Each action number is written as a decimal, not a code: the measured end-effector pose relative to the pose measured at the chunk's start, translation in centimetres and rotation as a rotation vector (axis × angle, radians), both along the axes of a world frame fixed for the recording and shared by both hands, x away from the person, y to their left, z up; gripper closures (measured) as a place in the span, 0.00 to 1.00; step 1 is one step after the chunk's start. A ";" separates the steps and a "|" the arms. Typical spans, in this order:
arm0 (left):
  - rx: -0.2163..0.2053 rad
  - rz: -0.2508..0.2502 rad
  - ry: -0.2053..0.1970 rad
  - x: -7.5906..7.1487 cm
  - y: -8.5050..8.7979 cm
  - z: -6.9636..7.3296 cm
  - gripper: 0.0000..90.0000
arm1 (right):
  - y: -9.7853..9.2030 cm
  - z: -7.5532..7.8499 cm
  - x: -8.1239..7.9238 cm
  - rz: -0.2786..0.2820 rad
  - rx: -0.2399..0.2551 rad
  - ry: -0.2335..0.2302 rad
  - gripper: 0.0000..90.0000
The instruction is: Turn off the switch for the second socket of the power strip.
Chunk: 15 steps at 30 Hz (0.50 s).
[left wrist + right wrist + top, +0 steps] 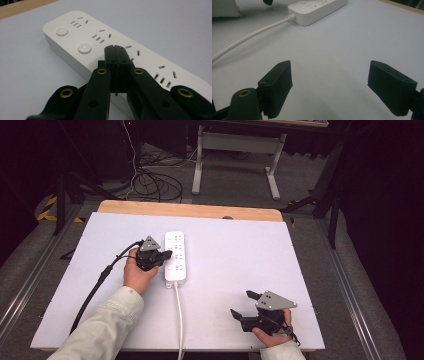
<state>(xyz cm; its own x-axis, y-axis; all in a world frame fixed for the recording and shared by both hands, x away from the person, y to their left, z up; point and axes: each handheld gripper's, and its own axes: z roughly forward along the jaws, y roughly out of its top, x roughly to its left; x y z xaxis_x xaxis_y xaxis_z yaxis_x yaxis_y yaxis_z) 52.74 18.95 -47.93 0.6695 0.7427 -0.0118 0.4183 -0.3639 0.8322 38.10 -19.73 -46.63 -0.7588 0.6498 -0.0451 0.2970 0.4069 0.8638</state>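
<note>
Rigid, light, smooth strip (pixel 175 258), best taken across its 2 long sides; left gripper (pixel 117 53) pressed together over it, right gripper (pixel 332 85) spread, well apart.

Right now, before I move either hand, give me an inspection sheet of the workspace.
Surface: white table top, wooden edge at the far side.
Job's things: white power strip lying flat, nothing plugged in; two round buttons seen in the left gripper view.
Clutter: nothing seen.
Grippers: left gripper shut, tips over the strip's top, contact unclear; right gripper open, holding nothing, near the table's front right.
Cables: strip's white cord runs off the near edge; black gripper cable trails left.
Surroundings: dark floor with loose cables, a desk frame beyond.
</note>
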 end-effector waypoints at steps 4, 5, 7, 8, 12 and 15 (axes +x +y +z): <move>-0.007 0.001 0.004 0.0 -0.1 -0.1 1.00 | 0.0 0.0 0.0 0.000 -0.003 0.000 0.22; -0.005 0.003 0.005 0.0 -0.1 -0.1 1.00 | 0.0 0.0 0.0 0.001 -0.001 0.000 0.22; -0.001 0.007 0.006 -0.1 -0.1 -0.1 1.00 | 0.0 0.0 0.0 0.001 0.000 0.001 0.22; -0.002 0.008 0.008 -0.1 -0.2 -0.1 1.00 | 0.0 0.0 0.0 0.000 -0.003 0.001 0.22; 0.011 0.005 -0.003 -0.1 -0.3 -0.1 1.00 | 0.0 0.0 0.0 0.000 -0.002 0.003 0.22; 0.022 0.007 -0.006 -0.2 -0.4 -0.1 1.00 | 0.0 0.0 0.0 0.000 -0.003 0.003 0.22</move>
